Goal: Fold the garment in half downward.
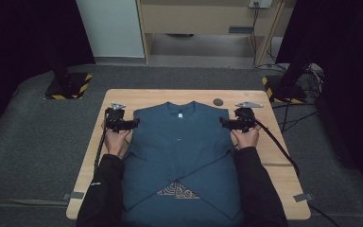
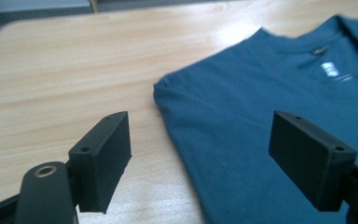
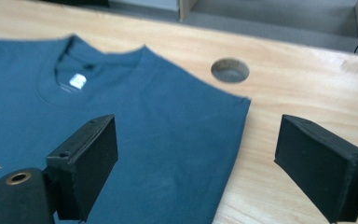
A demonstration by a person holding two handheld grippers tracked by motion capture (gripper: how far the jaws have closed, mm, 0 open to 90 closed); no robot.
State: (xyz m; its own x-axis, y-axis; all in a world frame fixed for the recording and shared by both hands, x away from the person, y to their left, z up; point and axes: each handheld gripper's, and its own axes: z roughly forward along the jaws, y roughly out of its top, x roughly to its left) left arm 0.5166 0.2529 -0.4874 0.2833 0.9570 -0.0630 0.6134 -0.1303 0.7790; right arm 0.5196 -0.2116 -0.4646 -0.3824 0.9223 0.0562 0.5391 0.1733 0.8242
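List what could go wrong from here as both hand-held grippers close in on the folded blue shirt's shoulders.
1. The left hand-held gripper straddles the blue shirt edge with open jaws; it could pinch just the top layer, so the fold might slip apart.
2. The right hand-held gripper sits near the table hole; dragged fabric may snag there.
3. An uneven lift could undo the crossed sleeves.

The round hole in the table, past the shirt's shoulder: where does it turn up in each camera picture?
High view: the round hole sits near the table's far edge, right of the shirt collar.
Left gripper view: not in it.
Right gripper view: the hole lies upper middle, above the shirt's shoulder corner.
Shared landmark: the white neck label.
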